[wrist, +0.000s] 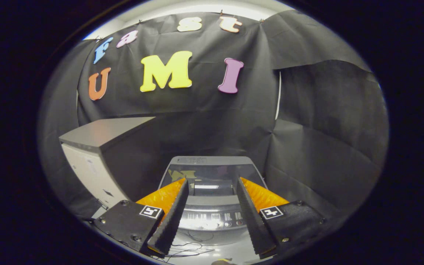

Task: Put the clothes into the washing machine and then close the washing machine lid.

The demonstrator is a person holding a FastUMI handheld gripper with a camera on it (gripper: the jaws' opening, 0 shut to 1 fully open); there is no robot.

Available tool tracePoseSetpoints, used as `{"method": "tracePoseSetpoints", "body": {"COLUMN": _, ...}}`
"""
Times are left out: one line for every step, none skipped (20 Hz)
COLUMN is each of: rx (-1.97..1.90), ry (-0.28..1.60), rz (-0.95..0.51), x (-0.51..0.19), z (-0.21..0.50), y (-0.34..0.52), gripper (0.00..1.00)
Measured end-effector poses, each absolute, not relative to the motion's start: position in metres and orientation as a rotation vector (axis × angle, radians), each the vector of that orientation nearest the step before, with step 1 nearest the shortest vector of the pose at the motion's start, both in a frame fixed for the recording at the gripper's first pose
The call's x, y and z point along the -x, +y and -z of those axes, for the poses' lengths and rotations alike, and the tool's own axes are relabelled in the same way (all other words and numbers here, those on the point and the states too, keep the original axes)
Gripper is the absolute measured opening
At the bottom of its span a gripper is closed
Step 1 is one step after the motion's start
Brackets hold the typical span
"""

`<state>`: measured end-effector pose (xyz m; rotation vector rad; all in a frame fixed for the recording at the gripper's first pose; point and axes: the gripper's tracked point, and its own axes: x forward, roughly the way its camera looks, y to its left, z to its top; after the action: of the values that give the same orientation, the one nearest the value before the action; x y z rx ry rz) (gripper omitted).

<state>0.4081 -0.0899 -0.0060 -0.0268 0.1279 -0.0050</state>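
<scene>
Claw [212,191] spread wide, gripping nothing. Thin dark cables [188,250] on the pale floor between the fingers. Just ahead, top-loading washing machine [212,217], control panel facing the claw, glass lid [212,173] closed. Farther left, grey cabinet [101,147] against the black cloth wall [307,129].

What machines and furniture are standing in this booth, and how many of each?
Washing machine, lid down, beyond the open, empty gripper: 1
Grey-topped cabinet beside it: 1
Total: 2
</scene>
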Motion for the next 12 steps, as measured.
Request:
{"method": "tracePoseSetpoints", "body": {"rx": 0.022, "ry": 0.113, "rz": 0.013, "x": -0.384, "z": 0.003, "y": -0.091, "gripper": 0.83}}
{"method": "tracePoseSetpoints", "body": {"rx": 0.02, "ry": 0.104, "rz": 0.018, "x": -0.36, "z": 0.002, "y": -0.091, "gripper": 0.83}}
{"method": "tracePoseSetpoints", "body": {"rx": 0.022, "ry": 0.095, "rz": 0.02, "x": -0.337, "z": 0.001, "y": -0.091, "gripper": 0.84}}
{"method": "tracePoseSetpoints", "body": {"rx": 0.025, "ry": 0.08, "rz": 0.021, "x": -0.313, "z": -0.003, "y": -0.092, "gripper": 0.86}}
{"method": "tracePoseSetpoints", "body": {"rx": 0.031, "ry": 0.065, "rz": 0.025, "x": -0.289, "z": -0.008, "y": -0.093, "gripper": 0.88}}
{"method": "tracePoseSetpoints", "body": {"rx": 0.036, "ry": 0.056, "rz": 0.028, "x": -0.267, "z": -0.009, "y": -0.095, "gripper": 0.88}}
{"method": "tracePoseSetpoints", "body": {"rx": 0.032, "ry": 0.047, "rz": 0.025, "x": -0.244, "z": -0.012, "y": -0.095, "gripper": 0.91}}
{"method": "tracePoseSetpoints", "body": {"rx": 0.024, "ry": 0.039, "rz": 0.022, "x": -0.224, "z": -0.017, "y": -0.094, "gripper": 0.92}}
{"method": "tracePoseSetpoints", "body": {"rx": 0.013, "ry": 0.033, "rz": 0.021, "x": -0.204, "z": -0.02, "y": -0.093, "gripper": 0.92}}
{"method": "tracePoseSetpoints", "body": {"rx": 0.004, "ry": 0.029, "rz": 0.016, "x": -0.188, "z": -0.022, "y": -0.093, "gripper": 0.92}}
{"method": "tracePoseSetpoints", "body": {"rx": 0.0, "ry": 0.026, "rz": 0.014, "x": -0.171, "z": -0.025, "y": -0.094, "gripper": 0.93}}
{"method": "tracePoseSetpoints", "body": {"rx": -0.004, "ry": 0.019, "rz": 0.01, "x": -0.156, "z": -0.028, "y": -0.095, "gripper": 0.93}}
